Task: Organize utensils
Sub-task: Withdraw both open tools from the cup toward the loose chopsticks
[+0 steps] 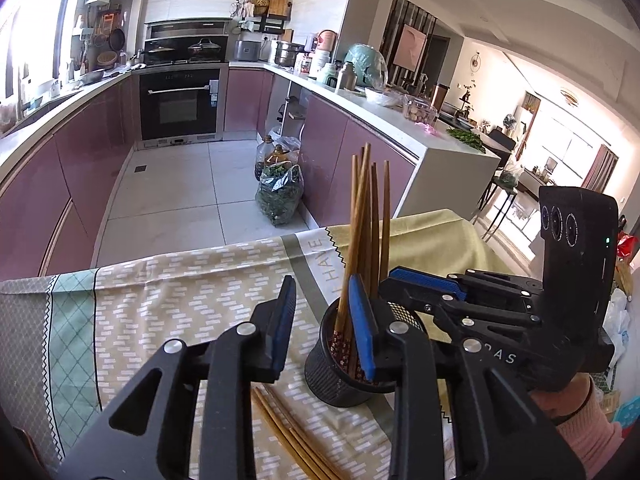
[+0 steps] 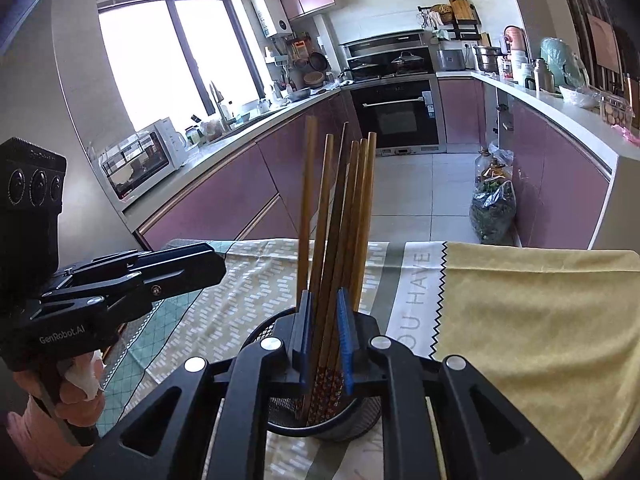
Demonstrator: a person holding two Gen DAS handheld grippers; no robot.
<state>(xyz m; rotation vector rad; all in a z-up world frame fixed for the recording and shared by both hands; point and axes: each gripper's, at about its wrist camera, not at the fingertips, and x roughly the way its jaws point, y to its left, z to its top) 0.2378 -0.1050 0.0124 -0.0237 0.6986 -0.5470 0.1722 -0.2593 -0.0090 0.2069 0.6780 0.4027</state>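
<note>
Right gripper (image 2: 323,334) sits loosely around brown chopsticks (image 2: 340,216) with patterned ends in black mesh cup (image 1: 336,380); left gripper (image 1: 325,326) apart, empty.

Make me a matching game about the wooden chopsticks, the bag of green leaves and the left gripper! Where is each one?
Things:
1. tall brown wooden chopsticks
2. loose brown wooden chopsticks
3. clear plastic bag of green leaves
4. left gripper

Places or states:
A. on the pale floor tiles
B. standing in the round black mesh cup
C. lying flat on the patterned tablecloth
D. open, nothing between its fingers

Pairs: 1-B, 2-C, 3-A, 4-D
</note>
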